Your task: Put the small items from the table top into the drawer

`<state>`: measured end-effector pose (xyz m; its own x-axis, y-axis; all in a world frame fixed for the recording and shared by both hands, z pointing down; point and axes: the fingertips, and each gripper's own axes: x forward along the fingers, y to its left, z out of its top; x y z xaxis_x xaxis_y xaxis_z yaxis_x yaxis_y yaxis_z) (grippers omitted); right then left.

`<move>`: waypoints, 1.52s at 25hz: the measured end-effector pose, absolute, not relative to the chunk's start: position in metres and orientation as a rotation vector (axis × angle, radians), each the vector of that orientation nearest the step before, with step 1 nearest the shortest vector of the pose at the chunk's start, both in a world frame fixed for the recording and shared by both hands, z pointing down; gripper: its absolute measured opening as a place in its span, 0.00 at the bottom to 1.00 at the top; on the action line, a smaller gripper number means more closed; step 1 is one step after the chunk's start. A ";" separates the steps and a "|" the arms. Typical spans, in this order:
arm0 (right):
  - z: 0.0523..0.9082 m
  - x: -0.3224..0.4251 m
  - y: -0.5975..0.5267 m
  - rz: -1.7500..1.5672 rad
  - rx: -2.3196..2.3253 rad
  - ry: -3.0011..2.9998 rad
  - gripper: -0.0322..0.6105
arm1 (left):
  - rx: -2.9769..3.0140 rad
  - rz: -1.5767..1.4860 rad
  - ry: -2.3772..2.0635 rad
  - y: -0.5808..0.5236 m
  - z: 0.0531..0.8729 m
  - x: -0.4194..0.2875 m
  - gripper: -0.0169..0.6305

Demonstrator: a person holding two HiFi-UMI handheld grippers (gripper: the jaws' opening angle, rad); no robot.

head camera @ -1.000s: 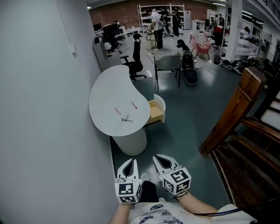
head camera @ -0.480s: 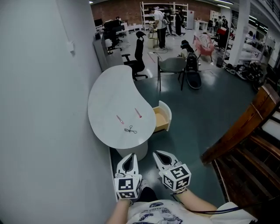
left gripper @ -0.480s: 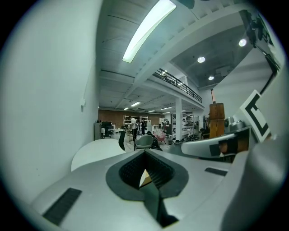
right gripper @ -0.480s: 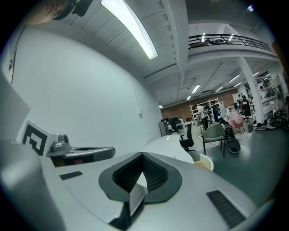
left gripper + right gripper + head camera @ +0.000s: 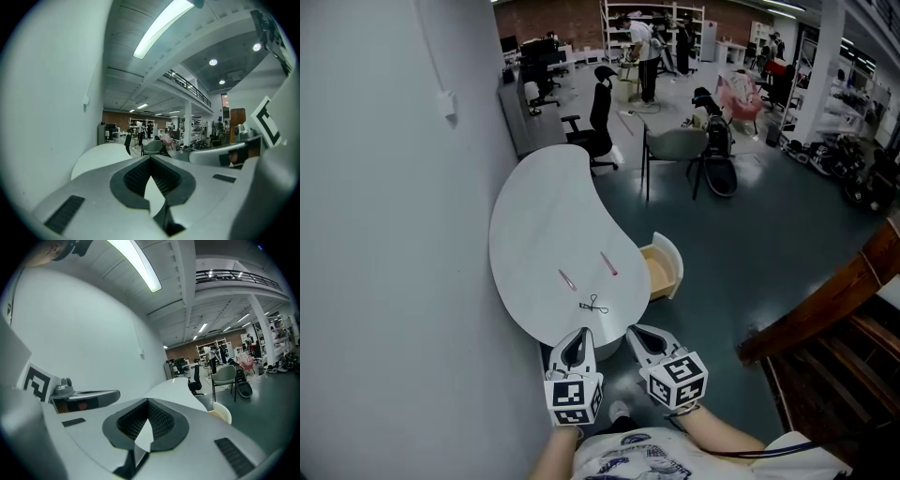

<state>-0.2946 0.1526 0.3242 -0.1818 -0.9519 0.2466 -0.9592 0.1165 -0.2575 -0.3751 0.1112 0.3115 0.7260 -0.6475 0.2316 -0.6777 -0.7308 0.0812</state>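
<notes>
The white kidney-shaped table (image 5: 534, 225) stands against the left wall. On its near end lie two thin pink items (image 5: 567, 279) (image 5: 608, 263) and a small black wire-like item (image 5: 593, 307). The drawer (image 5: 661, 267) is pulled out at the table's right side, showing a wooden inside. My left gripper (image 5: 581, 333) and right gripper (image 5: 634, 332) are side by side just short of the table's near edge. Both are shut and hold nothing. In the gripper views the left jaws (image 5: 150, 158) and right jaws (image 5: 148, 400) meet at their tips.
A black office chair (image 5: 598, 112) and a grey chair (image 5: 675, 150) stand beyond the table. A wooden stair rail (image 5: 825, 309) rises at the right. People stand by shelves at the far back. Dark green floor lies between the drawer and the stairs.
The table and drawer have come nearer and lower in the head view. Both grippers, still shut, have advanced from well short of the table to its near edge.
</notes>
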 end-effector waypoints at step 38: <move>0.374 -0.202 -0.088 0.686 1.850 -2.331 0.08 | 2.628 0.356 -1.186 -0.116 0.363 -0.294 0.06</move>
